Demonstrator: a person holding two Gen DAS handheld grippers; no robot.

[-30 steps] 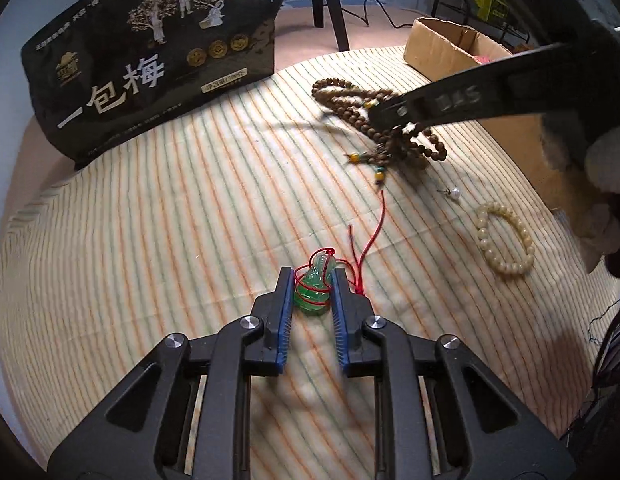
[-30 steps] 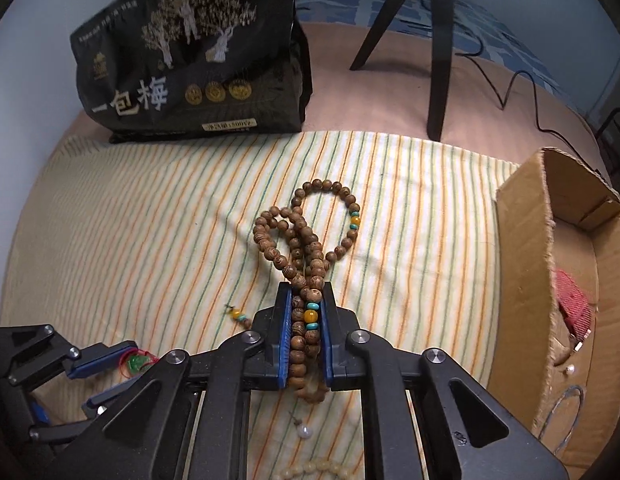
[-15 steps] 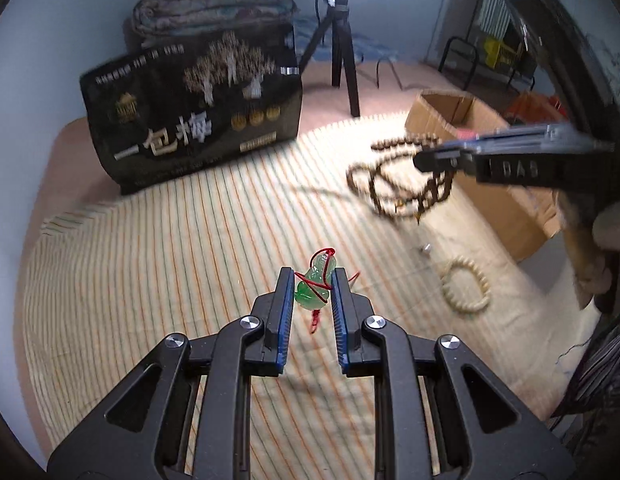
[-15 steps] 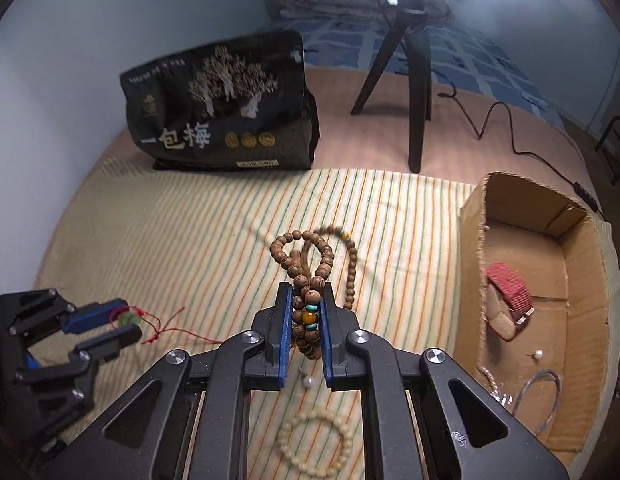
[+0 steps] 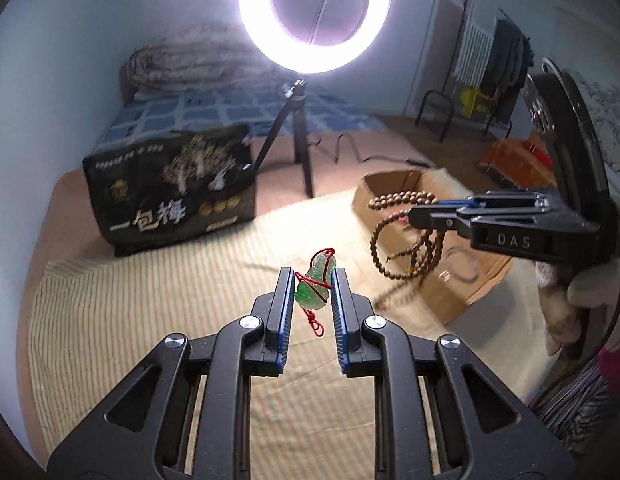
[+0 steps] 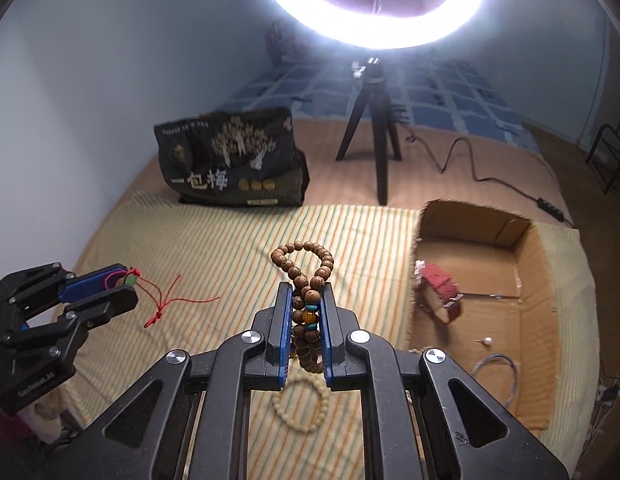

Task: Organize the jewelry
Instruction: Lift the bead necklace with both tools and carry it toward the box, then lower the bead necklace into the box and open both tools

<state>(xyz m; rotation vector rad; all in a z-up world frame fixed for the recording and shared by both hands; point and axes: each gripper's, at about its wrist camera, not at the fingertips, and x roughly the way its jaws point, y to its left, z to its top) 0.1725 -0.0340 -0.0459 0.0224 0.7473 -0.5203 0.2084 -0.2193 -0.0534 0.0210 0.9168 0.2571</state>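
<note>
up close, "das" on right tongs (image 5: pixel 419 216) clamping wooden beads (image 6: pixel 306 280), left tongs (image 5: pixel 308 282) clamping green pendant (image 5: pixel 315 285), black bag (image 5: pixel 170 192) "一包梅"

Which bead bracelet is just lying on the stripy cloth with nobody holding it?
The pale cream bead bracelet. The brown wooden beads are pinched up in the right gripper.

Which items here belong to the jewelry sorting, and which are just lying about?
Job: green pendant in left tongs; wooden bead necklace in right tongs; cream bead bracelet; cardboard box.
Lying about: black snack bag; ring light tripod.
</note>
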